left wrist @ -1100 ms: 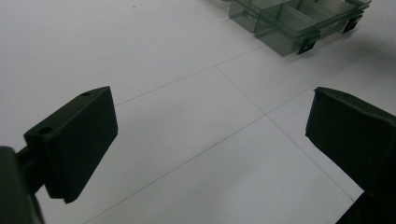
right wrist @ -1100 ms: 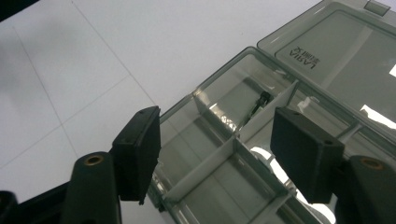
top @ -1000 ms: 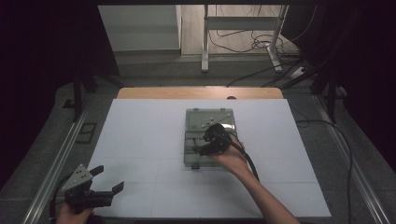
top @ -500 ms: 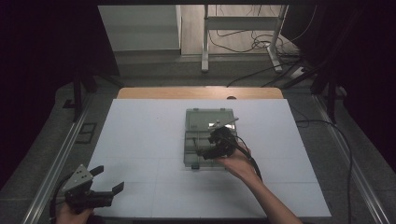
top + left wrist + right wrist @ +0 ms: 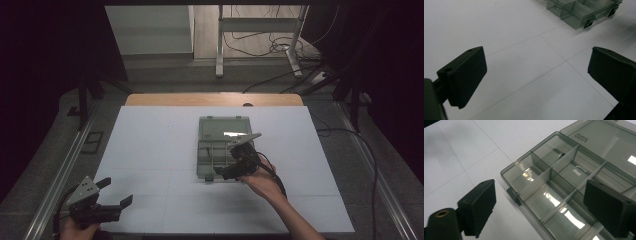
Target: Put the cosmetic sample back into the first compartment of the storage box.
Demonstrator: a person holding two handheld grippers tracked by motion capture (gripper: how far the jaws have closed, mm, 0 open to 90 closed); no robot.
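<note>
- Two tools are in play: the right tool [image 5: 239, 161] hangs over the near-right part of the smoky translucent plastic compartment box [image 5: 212, 150], and the left tool [image 5: 102, 197] rests low at about 7 o'clock on the white tabletop [image 5: 150, 145].
- Right tool: jaws spread wide with nothing between them; in the right gripper view they straddle the box's near corner without touching it.
- Left tool: jaws also wide apart and holding nothing, pointing toward the box across bare sheet.
- Box position: near the tabletop's centre, lid [image 5: 224, 127] laid flat open toward 12 o'clock, black latch [image 5: 514, 196] on the near wall.
- Progress, as I judge it: the box is already open; its compartments [image 5: 541, 170] look bare apart from one small dark speck I cannot identify. Whatever handling of the box remains has not begun, since no jaw has hold of it.
- Room: broad free sheet lies at 9 and 3 o'clock of the box; the tabletop's near edge sits close under the left tool, and the thin dividers leave little slack for a jaw.
</note>
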